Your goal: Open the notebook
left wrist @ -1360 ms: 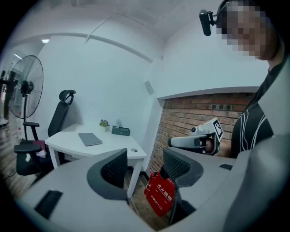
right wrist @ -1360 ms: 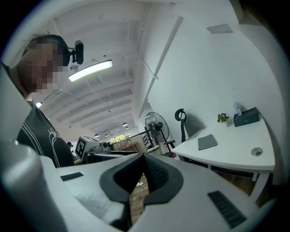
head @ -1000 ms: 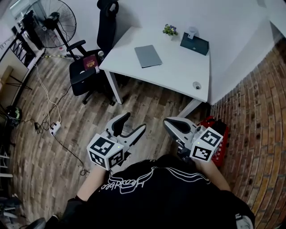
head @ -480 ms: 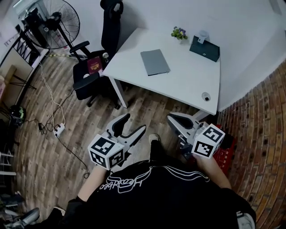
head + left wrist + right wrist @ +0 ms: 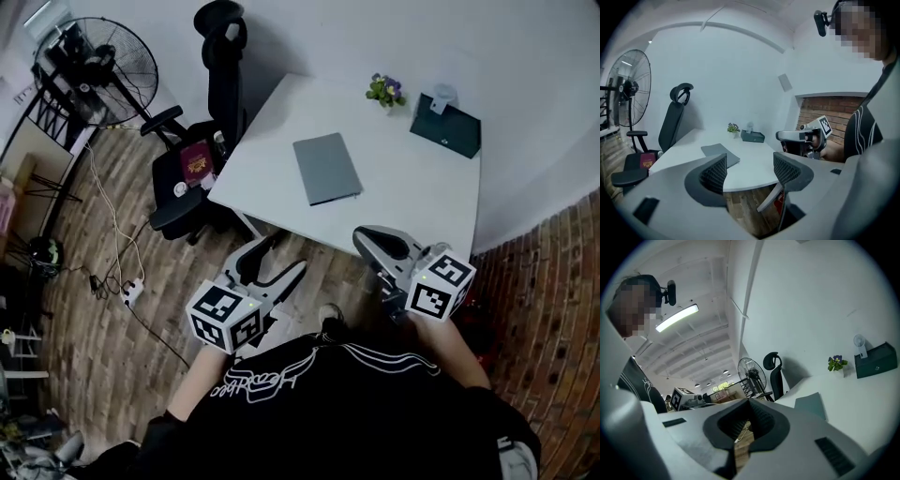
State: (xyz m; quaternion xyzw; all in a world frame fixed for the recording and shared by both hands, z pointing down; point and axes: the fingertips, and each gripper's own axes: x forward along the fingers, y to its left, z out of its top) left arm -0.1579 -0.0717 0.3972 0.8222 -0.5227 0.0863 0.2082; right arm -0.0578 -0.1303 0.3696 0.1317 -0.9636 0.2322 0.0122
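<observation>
Holding both grippers low in front of our body, we stand short of the white table [image 5: 412, 202], and neither tool touches anything on it.

Left gripper [image 5: 278, 260]: claw is spread wide, nothing between the pads. Its own view confirms it, jaws well apart [image 5: 751, 171], with only wood floor [image 5: 103, 337] and the table edge showing through the gap.

Right gripper [image 5: 368, 238]: claw is closed and empty. In its own view the two pads meet [image 5: 749, 420] and only a small hollow is left between them, holding nothing.

Notebook [image 5: 326, 168]: grey, cover closed, lying flat on the table, toward the table's left half in the head view and near its front edge. It is well apart from both grippers. It also shows in the left gripper view [image 5: 717, 150] and in the right gripper view [image 5: 811, 406], flat and shut in both.

At the back of the table we see a small potted plant [image 5: 385, 90] and, just beside it, a dark green box [image 5: 445, 125]. Left of the table stands a black office chair [image 5: 211, 112] with a red booklet [image 5: 193, 167] on its seat. A standing fan [image 5: 94, 61] is further left, and a white power strip [image 5: 131, 292] lies on the floor. Brick flooring [image 5: 553, 309] runs along the right side.
</observation>
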